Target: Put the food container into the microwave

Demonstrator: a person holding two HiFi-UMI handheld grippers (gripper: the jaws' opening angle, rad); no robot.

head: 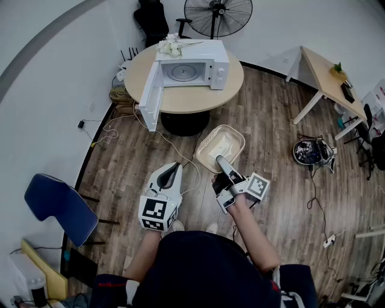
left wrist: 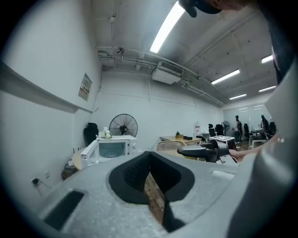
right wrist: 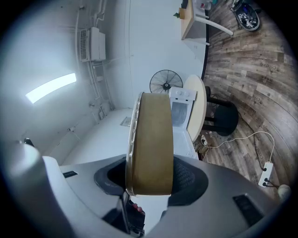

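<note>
The white microwave (head: 189,71) stands on a round wooden table (head: 180,99) with its door (head: 150,96) swung open to the left. My right gripper (head: 219,161) is shut on the near rim of a beige food container (head: 220,146), held above the floor short of the table. In the right gripper view the container (right wrist: 150,144) stands edge-on between the jaws, with the microwave (right wrist: 179,111) behind it. My left gripper (head: 174,167) hangs beside it, shut and holding nothing. The left gripper view shows the microwave (left wrist: 111,148) ahead and the container (left wrist: 167,145) to the right.
A standing fan (head: 218,15) and a black chair are behind the round table. A white cable (head: 191,171) trails across the wooden floor below the grippers. A second table (head: 328,78) stands at the right, a blue chair (head: 57,207) at the left.
</note>
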